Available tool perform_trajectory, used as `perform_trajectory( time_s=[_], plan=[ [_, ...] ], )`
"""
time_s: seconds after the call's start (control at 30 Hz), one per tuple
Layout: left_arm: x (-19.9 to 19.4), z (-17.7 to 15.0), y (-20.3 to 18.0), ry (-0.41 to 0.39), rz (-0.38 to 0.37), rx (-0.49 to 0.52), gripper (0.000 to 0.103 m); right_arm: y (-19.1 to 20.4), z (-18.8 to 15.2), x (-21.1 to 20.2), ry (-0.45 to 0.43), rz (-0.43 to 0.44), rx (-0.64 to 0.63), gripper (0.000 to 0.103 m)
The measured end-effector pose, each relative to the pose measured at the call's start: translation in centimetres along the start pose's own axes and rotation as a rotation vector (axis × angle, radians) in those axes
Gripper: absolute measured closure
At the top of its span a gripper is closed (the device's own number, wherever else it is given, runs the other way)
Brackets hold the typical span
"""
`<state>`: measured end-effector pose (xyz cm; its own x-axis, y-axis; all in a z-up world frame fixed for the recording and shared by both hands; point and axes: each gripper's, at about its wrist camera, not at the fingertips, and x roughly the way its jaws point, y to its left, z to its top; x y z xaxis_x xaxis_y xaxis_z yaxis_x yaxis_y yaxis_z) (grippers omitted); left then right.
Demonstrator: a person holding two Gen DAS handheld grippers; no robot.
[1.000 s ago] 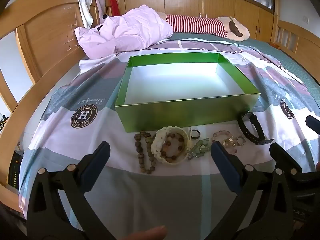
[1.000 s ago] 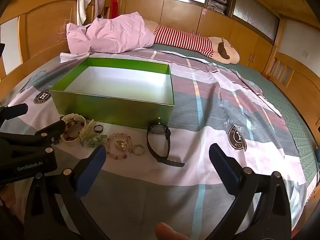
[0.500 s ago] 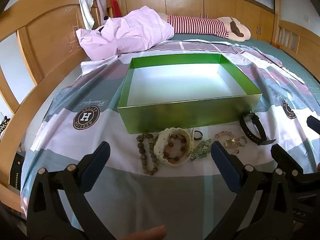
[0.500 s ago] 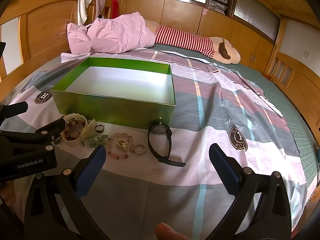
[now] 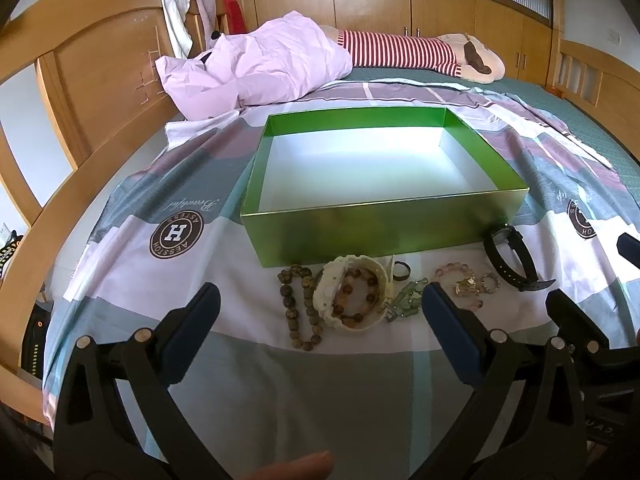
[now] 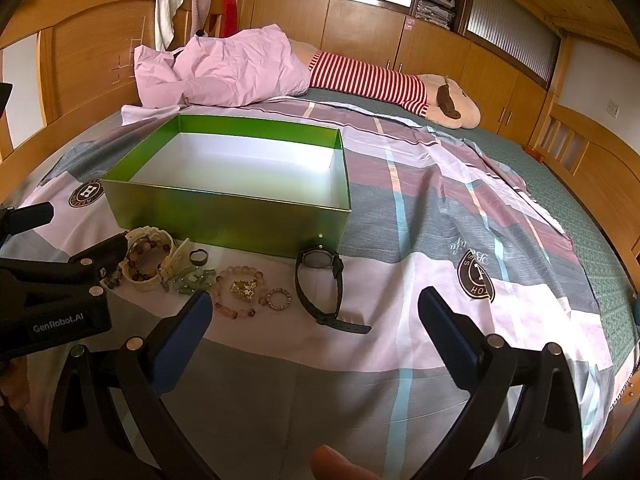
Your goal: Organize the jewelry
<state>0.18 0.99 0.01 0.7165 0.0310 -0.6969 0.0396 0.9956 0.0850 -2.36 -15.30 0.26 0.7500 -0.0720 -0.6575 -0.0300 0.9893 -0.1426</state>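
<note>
Both tools spread and empty; jewelry row lies just before the green box, cream bracelet directly ahead of left tool, nearer than right tool.

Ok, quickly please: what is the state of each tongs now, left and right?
Left tongs: open, holding nothing, above the bracelets.
Right tongs: open, holding nothing, near the black watch.

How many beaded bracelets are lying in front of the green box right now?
3. A dark brown bracelet lies leftmost, an amber one sits inside the cream bangle, and a pink one lies nearer the watch. Others may hide in the clutter.
</note>
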Motion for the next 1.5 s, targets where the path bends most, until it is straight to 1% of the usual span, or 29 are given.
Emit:
perform_trajectory(
  time_s=[1.5],
  plan=[
    [0.66, -0.35, -0.4, 0.023, 0.003, -0.007, 0.003, 0.22, -0.02, 0.24, 0.0, -0.001, -0.003, 0.003]
  ],
)
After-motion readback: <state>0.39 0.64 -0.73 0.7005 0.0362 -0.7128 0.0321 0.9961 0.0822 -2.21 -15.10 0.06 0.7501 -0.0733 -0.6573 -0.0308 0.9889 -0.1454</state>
